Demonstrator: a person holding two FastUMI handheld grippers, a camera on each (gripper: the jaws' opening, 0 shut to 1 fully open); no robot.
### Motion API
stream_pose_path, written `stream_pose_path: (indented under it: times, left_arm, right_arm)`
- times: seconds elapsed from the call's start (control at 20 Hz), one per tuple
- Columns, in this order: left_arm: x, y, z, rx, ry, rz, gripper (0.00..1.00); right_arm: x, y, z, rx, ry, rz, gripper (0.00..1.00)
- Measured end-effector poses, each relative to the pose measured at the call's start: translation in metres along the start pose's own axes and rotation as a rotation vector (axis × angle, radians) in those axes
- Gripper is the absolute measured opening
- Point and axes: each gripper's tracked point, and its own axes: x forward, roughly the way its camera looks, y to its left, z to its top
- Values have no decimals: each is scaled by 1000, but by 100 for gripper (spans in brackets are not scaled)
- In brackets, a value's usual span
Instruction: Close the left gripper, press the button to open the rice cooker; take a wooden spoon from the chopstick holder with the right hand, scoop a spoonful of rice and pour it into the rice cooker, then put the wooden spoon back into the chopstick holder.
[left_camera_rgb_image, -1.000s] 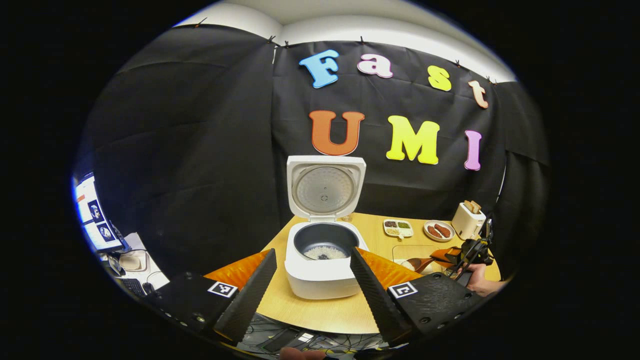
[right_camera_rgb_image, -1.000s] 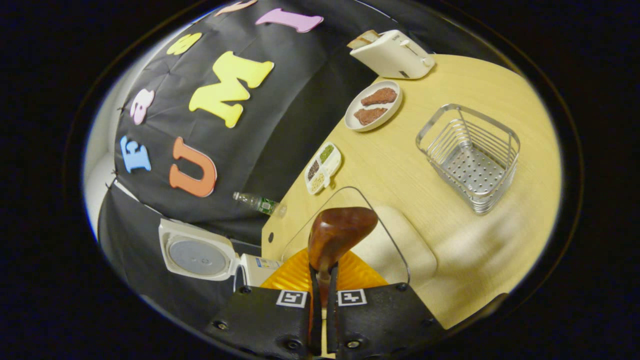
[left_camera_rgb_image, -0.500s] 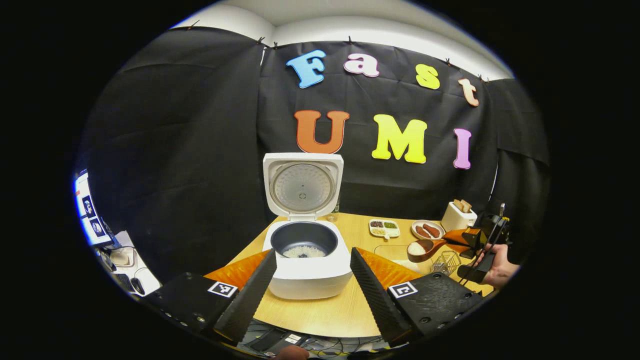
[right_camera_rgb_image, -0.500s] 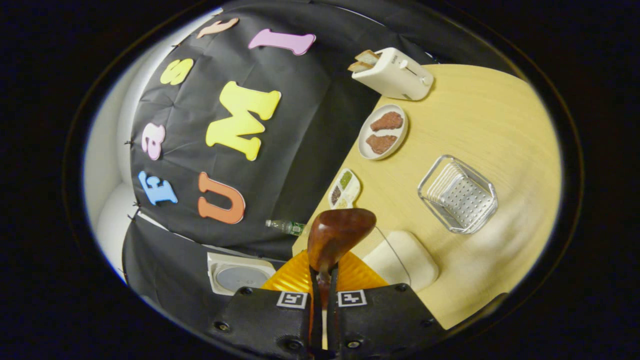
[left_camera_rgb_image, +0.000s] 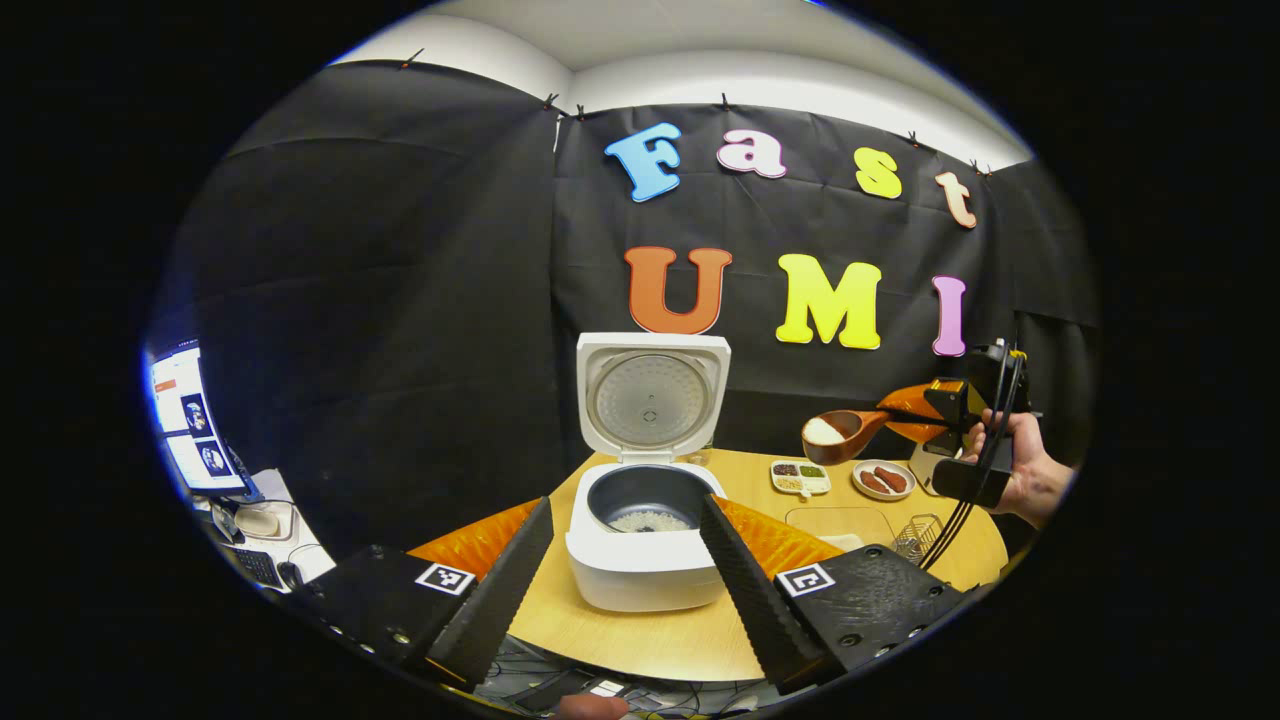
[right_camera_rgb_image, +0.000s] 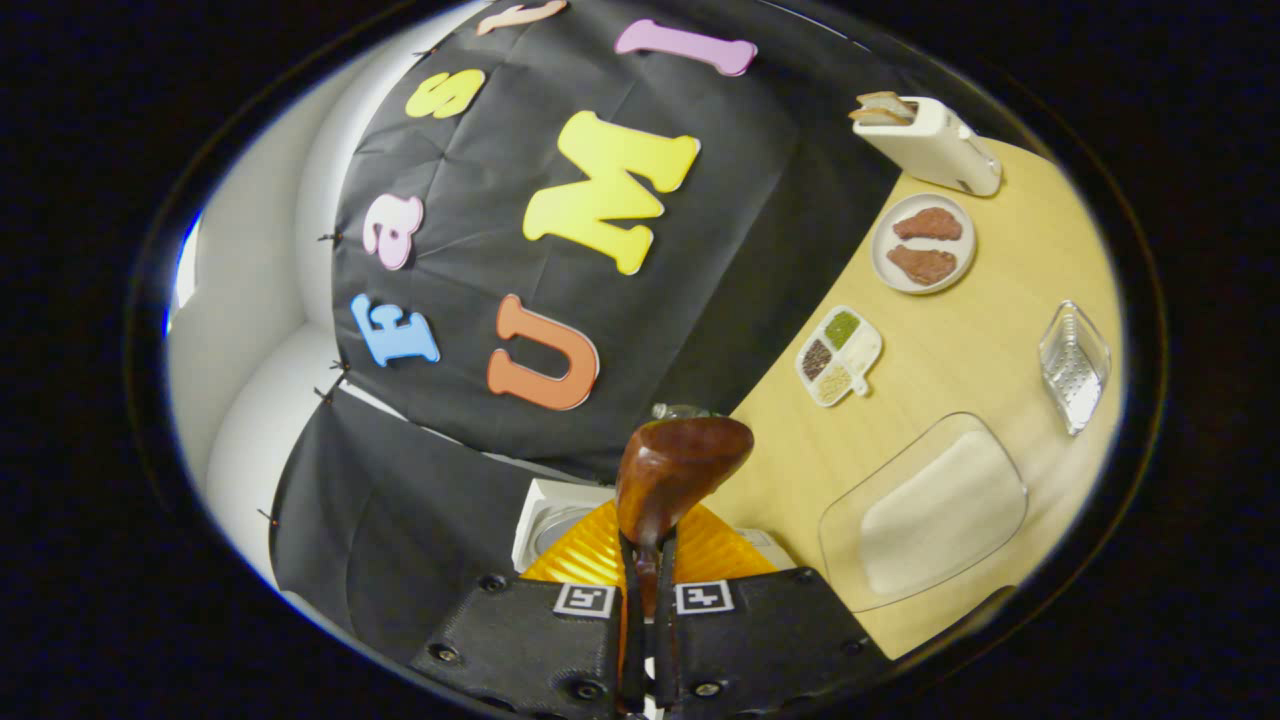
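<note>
Rice cooker (left_camera_rgb_image: 645, 540) sits on the wooden table (left_camera_rgb_image: 690, 630), lid up, rice in the pot; left gripper (left_camera_rgb_image: 625, 570) hangs near it, fingers spread apart; right gripper (right_camera_rgb_image: 645, 640) is clamped on the wooden spoon (left_camera_rgb_image: 838, 432) handle, bowl holding rice, raised right of the cooker; wire chopstick holder (right_camera_rgb_image: 1075, 365) far right.

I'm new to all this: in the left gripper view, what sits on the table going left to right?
Rice cooker → divided dish → meat plate → wire basket.
</note>
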Motion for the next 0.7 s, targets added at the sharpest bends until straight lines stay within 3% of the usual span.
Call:
stream_pose_path:
  times: [0.15,0.35,0.7]
  left_arm:
    - [-6,24,-3,-30,3,30,94]
    - [-14,40,-7,-90,19,36,94]
    - [-23,80,-19,-126,29,89,94]
  right_arm:
    - [40,21,-39,-37,65,17,8]
    - [90,18,-84,-99,134,-20,8]
    - [135,-5,-124,-376,171,-136,9]
